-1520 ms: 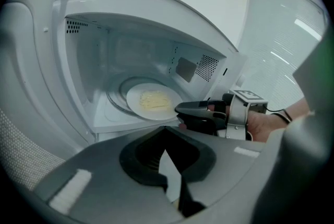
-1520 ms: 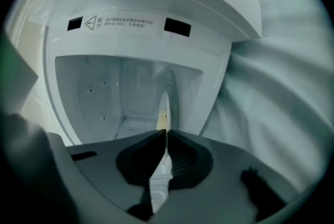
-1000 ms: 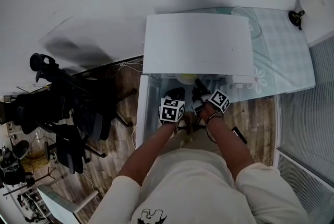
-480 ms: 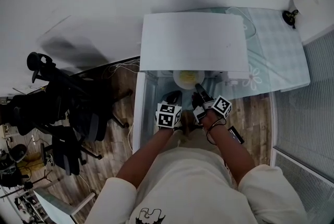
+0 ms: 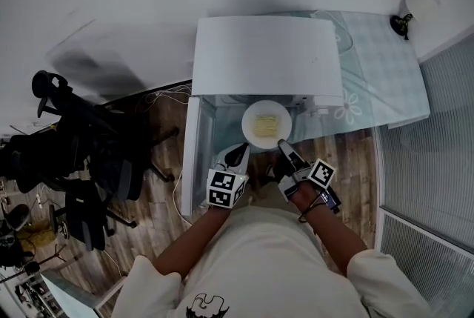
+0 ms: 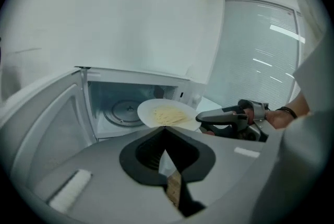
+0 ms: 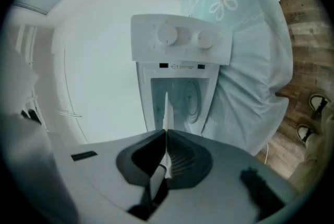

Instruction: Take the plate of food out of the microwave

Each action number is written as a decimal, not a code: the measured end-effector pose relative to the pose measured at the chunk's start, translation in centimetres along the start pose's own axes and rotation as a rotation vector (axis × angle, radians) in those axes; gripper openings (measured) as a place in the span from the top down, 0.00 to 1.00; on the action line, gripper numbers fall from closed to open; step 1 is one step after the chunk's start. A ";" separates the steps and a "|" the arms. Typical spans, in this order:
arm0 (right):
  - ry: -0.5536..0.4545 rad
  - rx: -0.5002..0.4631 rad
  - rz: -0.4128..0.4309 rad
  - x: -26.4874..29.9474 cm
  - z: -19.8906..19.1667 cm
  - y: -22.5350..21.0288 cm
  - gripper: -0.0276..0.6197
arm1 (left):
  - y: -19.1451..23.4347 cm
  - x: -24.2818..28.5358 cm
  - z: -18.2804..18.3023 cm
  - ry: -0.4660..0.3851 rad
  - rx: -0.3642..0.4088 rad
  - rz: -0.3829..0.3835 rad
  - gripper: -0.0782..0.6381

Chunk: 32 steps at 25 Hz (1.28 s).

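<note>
Gripping the one plate of food [image 5: 265, 124] by its near rim, the right gripper [image 5: 283, 145] has its jaws clamped narrow, holding it in open air just outside the single microwave [image 5: 266, 57]. The microwave's door [image 5: 194, 150] stands open leftward. The left gripper [image 5: 240, 152] has its jaws together, empty, near the plate's edge.

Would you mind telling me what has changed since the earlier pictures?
The plate of food has come out of the microwave, its rim clamped in the right gripper. Both grippers drew back, the left gripper shut and empty. The microwave and its open door stayed put.
</note>
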State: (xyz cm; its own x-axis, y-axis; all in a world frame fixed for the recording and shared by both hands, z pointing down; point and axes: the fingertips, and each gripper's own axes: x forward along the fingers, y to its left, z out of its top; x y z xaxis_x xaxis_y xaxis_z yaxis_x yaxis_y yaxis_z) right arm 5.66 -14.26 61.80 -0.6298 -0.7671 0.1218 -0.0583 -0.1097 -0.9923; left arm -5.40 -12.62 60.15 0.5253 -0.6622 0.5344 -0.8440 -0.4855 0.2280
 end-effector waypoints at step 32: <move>0.007 -0.015 0.089 -7.7 -2.9 8.6 0.93 | -4.4 -7.6 4.8 -0.107 0.048 -0.051 0.88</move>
State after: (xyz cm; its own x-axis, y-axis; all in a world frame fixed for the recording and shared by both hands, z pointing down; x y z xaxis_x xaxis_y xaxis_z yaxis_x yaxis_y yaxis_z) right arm 7.75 -7.48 52.23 -0.6384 -0.7690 0.0333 -0.0135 -0.0321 -0.9994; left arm -5.22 -8.20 51.17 0.5779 -0.6920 0.4327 -0.8112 -0.5451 0.2116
